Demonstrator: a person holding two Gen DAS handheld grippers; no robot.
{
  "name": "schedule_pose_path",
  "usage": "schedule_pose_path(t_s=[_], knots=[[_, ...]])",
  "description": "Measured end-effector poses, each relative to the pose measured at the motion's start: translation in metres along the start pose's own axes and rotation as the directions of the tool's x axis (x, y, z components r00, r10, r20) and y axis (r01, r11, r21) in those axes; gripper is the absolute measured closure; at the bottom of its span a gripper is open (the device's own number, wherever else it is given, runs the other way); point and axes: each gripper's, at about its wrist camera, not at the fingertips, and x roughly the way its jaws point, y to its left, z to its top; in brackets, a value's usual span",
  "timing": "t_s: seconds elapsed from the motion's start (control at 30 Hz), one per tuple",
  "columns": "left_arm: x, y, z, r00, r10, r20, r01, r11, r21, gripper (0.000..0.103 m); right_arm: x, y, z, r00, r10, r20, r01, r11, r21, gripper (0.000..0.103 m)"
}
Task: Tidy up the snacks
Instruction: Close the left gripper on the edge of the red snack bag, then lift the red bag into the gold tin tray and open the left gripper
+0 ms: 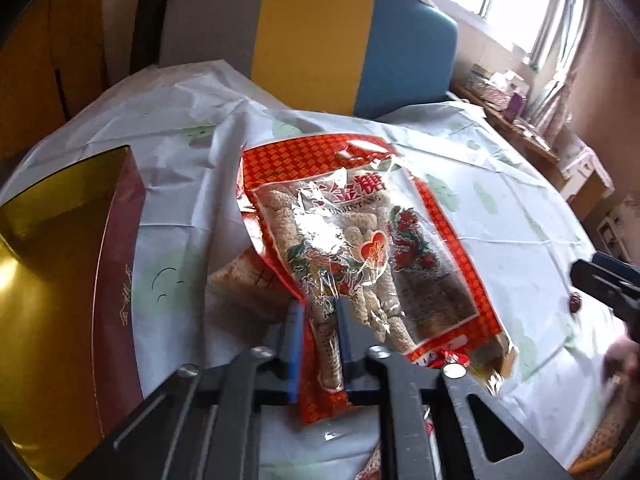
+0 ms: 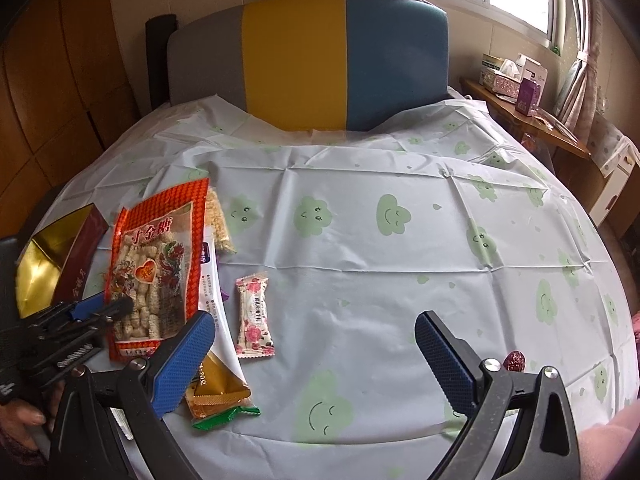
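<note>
- The left gripper (image 1: 320, 320) is pinching the near edge of the red candy bag (image 1: 360, 240), its blue pads pressed together on the plastic (puffed sticks showing through the clear window).
- The bag is lying at the left of the cloud-print tablecloth (image 2: 360, 240), just beside the open gold-lined box (image 1: 60, 280).
- The right gripper (image 2: 316, 360) is hovering spread wide and holding nothing, near the pink wrapped candy (image 2: 254, 316) and the gold packet (image 2: 216, 388).
</note>
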Motion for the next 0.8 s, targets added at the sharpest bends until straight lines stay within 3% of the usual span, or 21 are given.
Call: schedule_pose_path(t_s=[0.43, 0.7, 0.8], knots=[[-0.034, -0.006, -0.009, 0.993, -0.113, 0.017, 0.112, 0.993, 0.02, 0.1, 0.002, 0.0, -0.002, 1.0, -0.021, -0.009, 0.021, 1.0, -0.005, 0.001], [-0.073, -0.003, 0.005, 0.989, -0.097, 0.113, 0.091, 0.994, 0.059, 0.102, 0.004, 0.001, -0.002, 1.0, -0.022, -0.014, 0.022, 1.0, -0.007, 0.001], [-0.075, -0.001, 0.013, 0.989, -0.04, 0.141, 0.028, 0.996, 0.087, 0.102, 0.005, 0.002, -0.002, 1.0, -0.017, -0.02, 0.017, 1.0, -0.012, 0.004]])
